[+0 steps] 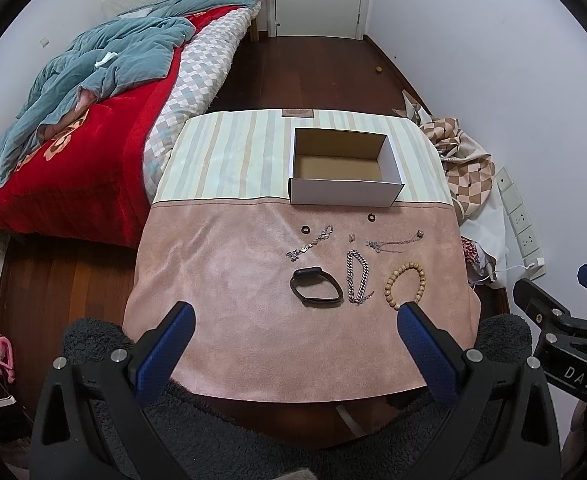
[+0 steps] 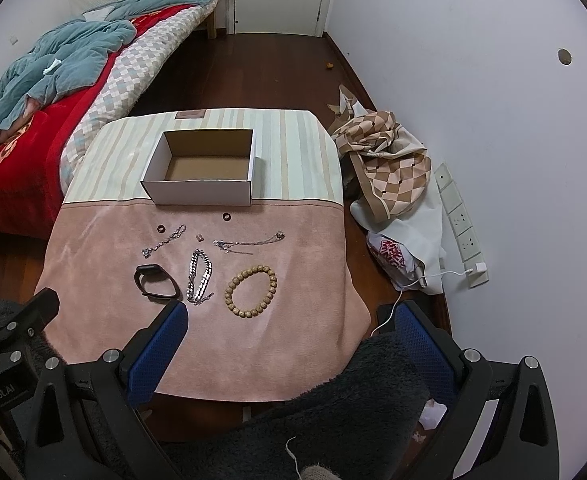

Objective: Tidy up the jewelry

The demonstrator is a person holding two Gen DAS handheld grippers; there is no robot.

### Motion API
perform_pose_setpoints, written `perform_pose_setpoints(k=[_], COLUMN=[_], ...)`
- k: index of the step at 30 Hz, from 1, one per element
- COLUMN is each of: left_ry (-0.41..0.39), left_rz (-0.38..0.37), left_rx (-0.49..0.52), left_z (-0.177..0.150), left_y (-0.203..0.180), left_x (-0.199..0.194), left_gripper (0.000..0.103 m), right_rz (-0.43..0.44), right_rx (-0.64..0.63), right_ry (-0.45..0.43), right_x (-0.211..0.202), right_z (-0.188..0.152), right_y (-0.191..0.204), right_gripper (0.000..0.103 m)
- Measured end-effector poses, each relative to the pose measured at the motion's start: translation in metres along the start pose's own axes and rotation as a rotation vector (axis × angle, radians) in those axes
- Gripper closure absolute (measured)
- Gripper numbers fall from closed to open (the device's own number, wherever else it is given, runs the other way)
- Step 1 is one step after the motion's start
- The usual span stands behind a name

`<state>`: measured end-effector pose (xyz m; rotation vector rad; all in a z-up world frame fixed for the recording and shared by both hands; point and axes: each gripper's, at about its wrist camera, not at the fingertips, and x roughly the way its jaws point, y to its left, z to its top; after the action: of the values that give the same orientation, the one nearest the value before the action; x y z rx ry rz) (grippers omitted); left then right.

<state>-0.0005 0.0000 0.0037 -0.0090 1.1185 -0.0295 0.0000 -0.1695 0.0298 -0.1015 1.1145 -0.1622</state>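
Both grippers are spread wide with nothing between the blue pads. The left gripper [image 1: 295,312] hangs over the near part of the pink cloth [image 1: 229,300], touching none of the jewelry. The tip of its right-side pad sits in front of the near end of the wooden bead bracelet [image 1: 405,286] in that view, but whether they touch is hard to tell. The right gripper [image 2: 289,314] is just as wide apart, held over the near right corner of the cloth, with a dark fuzzy sleeve [image 2: 333,412] crossing in front of it.

The jewelry is all laid out on the pink half of the cloth. Nearest row, left to right: a black wristband [image 2: 156,283], a chunky silver chain bracelet [image 2: 199,277] doubled over, and the bead bracelet. Behind those is a thin silver bracelet [image 2: 164,241] lying diagonally, a tiny charm or earring [image 2: 199,237], and a fine necklace [image 2: 249,242] stretched sideways. Two small dark rings sit furthest back, the left ring [image 2: 161,227] and the right ring [image 2: 226,216].

The open white cardboard box [image 2: 199,196] sits on the striped half of the cloth, just behind the jewelry, nothing inside it.

Further out there's a bed [image 1: 73,128] with a red blanket on the left and a crumpled checked cloth [image 2: 389,160] on the floor to the right.
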Motion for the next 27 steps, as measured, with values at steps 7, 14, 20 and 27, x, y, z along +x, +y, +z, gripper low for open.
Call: perform_pose_setpoints(k=[7, 14, 20, 27], left_ry=[0.002, 0.003, 0.013, 0.148], left_rz=[-0.001, -0.002, 0.052, 0.112], left_rx=[-0.002, 0.001, 0.012, -0.014], left_z=[-0.002, 0.000, 0.025, 0.029], left_y=[0.001, -0.001, 0.001, 0.020], left_x=[-0.003, -0.002, 0.041, 0.142], left_gripper=[0.000, 0.000, 0.000, 0.000], right_rz=[0.001, 0.001, -0.007, -0.019], right_rx=[-0.002, 0.009, 0.071, 0.110], right_ry=[0.000, -0.015, -0.004, 0.144], right_x=[0.000, -0.002, 0.031, 0.146], right_z=[0.000, 0.002, 0.011, 0.018], right_y=[0.001, 0.002, -0.012, -0.020], right_gripper=[0.000, 0.000, 0.000, 0.000])
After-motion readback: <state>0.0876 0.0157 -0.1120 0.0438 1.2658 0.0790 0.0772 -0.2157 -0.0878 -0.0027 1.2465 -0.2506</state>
